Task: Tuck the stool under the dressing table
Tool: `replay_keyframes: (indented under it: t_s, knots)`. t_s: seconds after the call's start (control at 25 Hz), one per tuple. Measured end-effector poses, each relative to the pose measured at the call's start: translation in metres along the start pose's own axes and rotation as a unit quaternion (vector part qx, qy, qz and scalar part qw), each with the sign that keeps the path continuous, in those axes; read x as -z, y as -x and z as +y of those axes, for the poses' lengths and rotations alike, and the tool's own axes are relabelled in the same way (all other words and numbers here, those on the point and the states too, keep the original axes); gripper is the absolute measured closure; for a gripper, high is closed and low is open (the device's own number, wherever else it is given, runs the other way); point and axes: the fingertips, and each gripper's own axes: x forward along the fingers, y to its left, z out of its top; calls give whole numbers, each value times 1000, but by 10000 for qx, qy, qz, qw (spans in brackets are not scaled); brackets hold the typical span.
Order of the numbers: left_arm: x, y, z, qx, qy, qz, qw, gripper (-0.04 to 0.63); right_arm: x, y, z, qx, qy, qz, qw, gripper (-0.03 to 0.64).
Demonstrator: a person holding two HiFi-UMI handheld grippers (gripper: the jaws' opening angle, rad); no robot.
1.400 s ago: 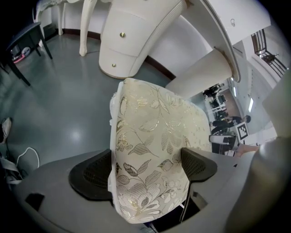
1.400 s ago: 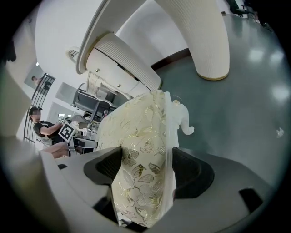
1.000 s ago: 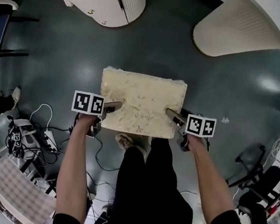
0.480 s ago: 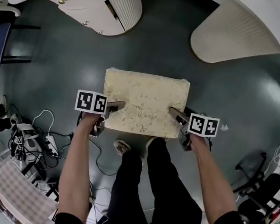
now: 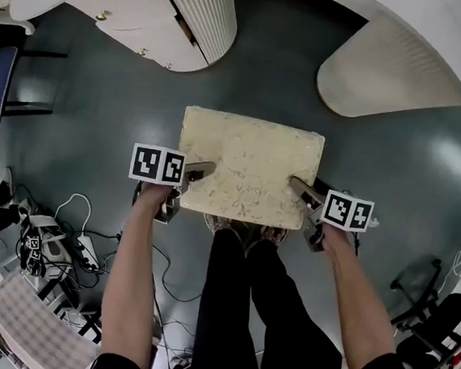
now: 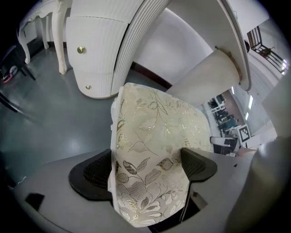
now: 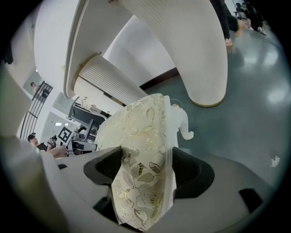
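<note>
Facing the dressing table, with its white ribbed pedestals ahead and out to either side of the grippers, and a gap of dark floor straight beyond the jaws. Holding the stool between the two grippers, cream floral cushion flat, its far edge now closer to that gap than a second ago and both grippers carried forward with it. Reads as real progress: lined up fairly well with the opening, yet not under the top, so more forward travel needed, with care not to clip a pedestal on either flank. Clamped with the left gripper on the cushion's left edge, jaws parted only by the thickness of the padding. Likewise with the right gripper on the right edge, fabric pinched between both pads. Hard to say whether lifted clear or sliding, with the legs hidden beneath the seat. Behind and outside the left gripper, well apart, loose cables on the floor.
</note>
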Motion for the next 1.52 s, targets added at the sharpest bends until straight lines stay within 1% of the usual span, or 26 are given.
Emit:
replay_keyframes:
  t_s: [0.12,0.4,0.68,0.96,1.04,1.12,1.2,1.28,1.4,1.52]
  knots:
    - [-28,-5,6,14,-43,54,10000,126,-23,-11,-3,32,-62,-5,10000,318]
    - [-72,-13,9,67,-266,82,9996,126,-55,-21,-8,152,-192,-277,9993,318]
    - [-120,-24,6,174,-589,189,9979,124,-85,-24,-16,289,-418,-546,9972,318]
    - [-169,-30,8,277,-907,72,9955,123,-118,-34,-18,367,-535,-1039,9925,318]
    - [-193,-31,6,259,-928,-42,9953,123,-142,-37,-20,376,-501,-1161,9913,318]
    - [-211,-37,5,259,-867,-92,9959,123,-164,-41,-26,420,-478,-1174,9910,318]
    - [-215,-44,6,290,-847,-51,9960,121,-169,-45,-32,447,-490,-1139,9913,318]
    - [-217,-47,8,292,-904,-62,9955,121,-169,-48,-34,423,-483,-1151,9913,318]
    - [-223,-42,6,261,-993,-158,9946,121,-171,-45,-29,371,-460,-1280,9900,318]
    - [-229,-42,3,271,-987,-206,9945,121,-179,-43,-30,391,-426,-1381,9887,318]
